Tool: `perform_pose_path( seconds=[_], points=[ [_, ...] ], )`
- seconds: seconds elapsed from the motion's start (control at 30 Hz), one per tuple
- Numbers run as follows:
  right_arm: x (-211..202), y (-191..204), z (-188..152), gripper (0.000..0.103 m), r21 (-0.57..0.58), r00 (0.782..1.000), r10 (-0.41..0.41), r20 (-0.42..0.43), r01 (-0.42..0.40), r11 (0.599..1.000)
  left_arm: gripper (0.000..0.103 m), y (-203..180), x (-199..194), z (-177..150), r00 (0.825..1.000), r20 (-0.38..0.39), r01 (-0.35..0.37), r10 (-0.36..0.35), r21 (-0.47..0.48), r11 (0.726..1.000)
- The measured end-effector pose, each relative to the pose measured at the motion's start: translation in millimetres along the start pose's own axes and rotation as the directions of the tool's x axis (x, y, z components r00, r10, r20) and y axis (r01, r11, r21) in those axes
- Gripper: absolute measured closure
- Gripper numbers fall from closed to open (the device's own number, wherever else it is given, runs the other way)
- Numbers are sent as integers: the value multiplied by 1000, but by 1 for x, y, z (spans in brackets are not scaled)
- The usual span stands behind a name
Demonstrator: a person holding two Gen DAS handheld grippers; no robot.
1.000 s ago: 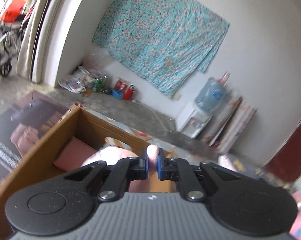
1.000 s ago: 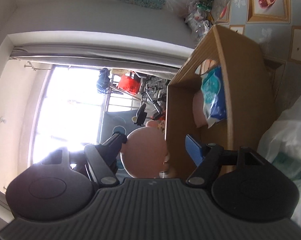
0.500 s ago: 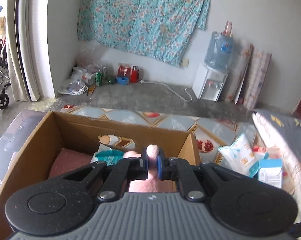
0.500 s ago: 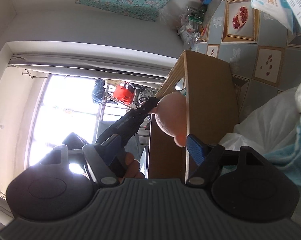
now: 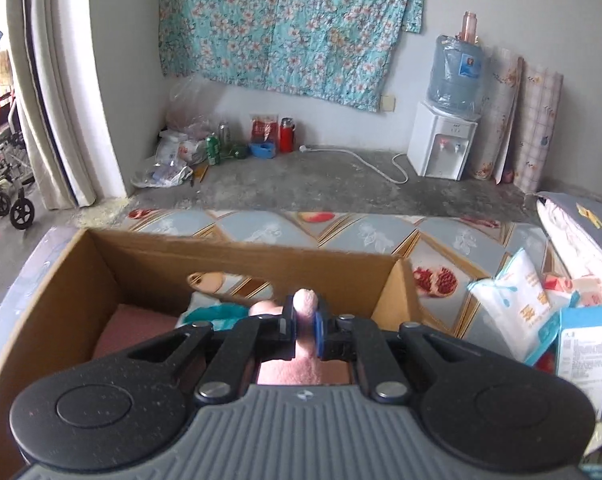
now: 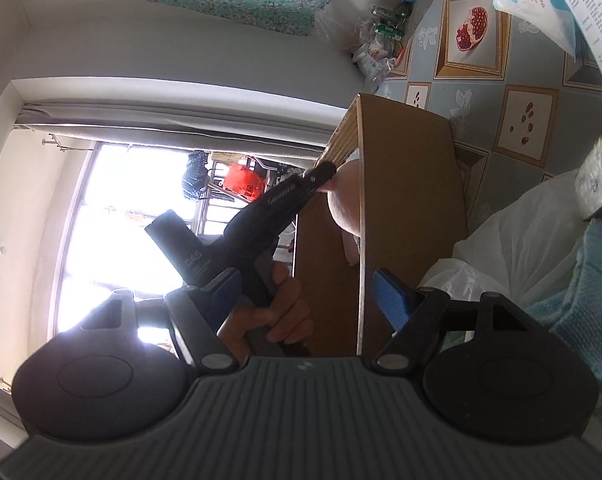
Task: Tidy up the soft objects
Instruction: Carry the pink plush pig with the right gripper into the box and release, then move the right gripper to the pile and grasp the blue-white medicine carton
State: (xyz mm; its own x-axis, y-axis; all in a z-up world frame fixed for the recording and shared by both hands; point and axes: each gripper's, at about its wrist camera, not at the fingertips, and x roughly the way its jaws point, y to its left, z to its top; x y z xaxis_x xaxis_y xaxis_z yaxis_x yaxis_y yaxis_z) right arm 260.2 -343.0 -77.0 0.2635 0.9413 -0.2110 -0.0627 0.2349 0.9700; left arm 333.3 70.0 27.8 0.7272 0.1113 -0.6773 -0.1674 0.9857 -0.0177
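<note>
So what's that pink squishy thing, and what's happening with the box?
A person is tidying soft things into a cardboard box. The left gripper is shut on a pink soft toy, holding it over the open box, where a pink cushion and a teal packet already lie. The right gripper is open and holds nothing, waiting beside the box. More packets lie on the mat outside.

The open brown cardboard box (image 5: 149, 264) sits on the fruit-patterned tiled mat (image 5: 441, 240). Inside it, a teal plastic packet (image 5: 217, 314) lies at 9 o'clock of the pink plush toy (image 5: 305, 360); white cotton-swab bags (image 5: 517, 304) lie at 3 o'clock of the box.
</note>
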Motion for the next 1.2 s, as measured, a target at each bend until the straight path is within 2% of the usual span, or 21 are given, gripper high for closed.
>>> perform_pose_path(
  seconds=[0.1, 0.23, 0.3, 0.37, 0.4, 0.67, 0.8, 0.83, 0.9, 0.97, 1.07, 1.2],
  points=[
    [-5, -1, 1, 30, -3, 1000, -5, 6, 5, 1000, 93, -5, 11, 2, 999, -17, 26, -27, -25, 999],
    [-6, -4, 1, 30, 2, 1000, -3, 8, 3, 1000, 86, -2, 23, 1, 996, -43, 78, -81, -77, 994],
    [-6, -4, 1, 30, -2, 1000, -6, 5, 6, 1000, 73, 2, 21, 1, 994, -42, 93, -98, -107, 990],
    [-6, -4, 0, 30, -5, 1000, -11, 3, 11, 1000, 55, 6, 15, 1, 996, -27, 85, -89, -122, 989],
    [-7, -4, 0, 30, -6, 1000, -13, 4, 13, 1000, 54, 8, 11, 2, 996, -19, 86, -89, -127, 988],
    [-25, 10, -10, 29, -36, 999, -43, 30, 44, 998, 48, 32, -41, 5, 993, 18, 120, -118, -190, 974],
    [-49, 28, -20, 27, -98, 993, -95, 73, 102, 990, 44, 38, -90, -1, 994, 52, 106, -97, -201, 974],
    [-57, 33, -23, 27, -118, 990, -109, 88, 119, 986, 40, 38, -106, -4, 993, 72, 102, -89, -199, 975],
    [-76, 44, -30, 26, -161, 982, -141, 128, 161, 974, 35, 36, -137, -13, 989, 120, 105, -84, -179, 978],
    [-97, 55, -39, 24, -213, 967, -176, 185, 214, 953, 25, 31, -166, -25, 984, 155, 112, -89, -148, 983],
    [-130, 68, -57, 22, -278, 930, -231, 285, 311, 909, 15, 20, -200, -50, 977, 188, 122, -105, -84, 989],
    [-165, 72, -79, 21, -316, 883, -301, 360, 419, 851, 12, 6, -227, -87, 973, 189, 146, -135, -45, 988]
  ],
)
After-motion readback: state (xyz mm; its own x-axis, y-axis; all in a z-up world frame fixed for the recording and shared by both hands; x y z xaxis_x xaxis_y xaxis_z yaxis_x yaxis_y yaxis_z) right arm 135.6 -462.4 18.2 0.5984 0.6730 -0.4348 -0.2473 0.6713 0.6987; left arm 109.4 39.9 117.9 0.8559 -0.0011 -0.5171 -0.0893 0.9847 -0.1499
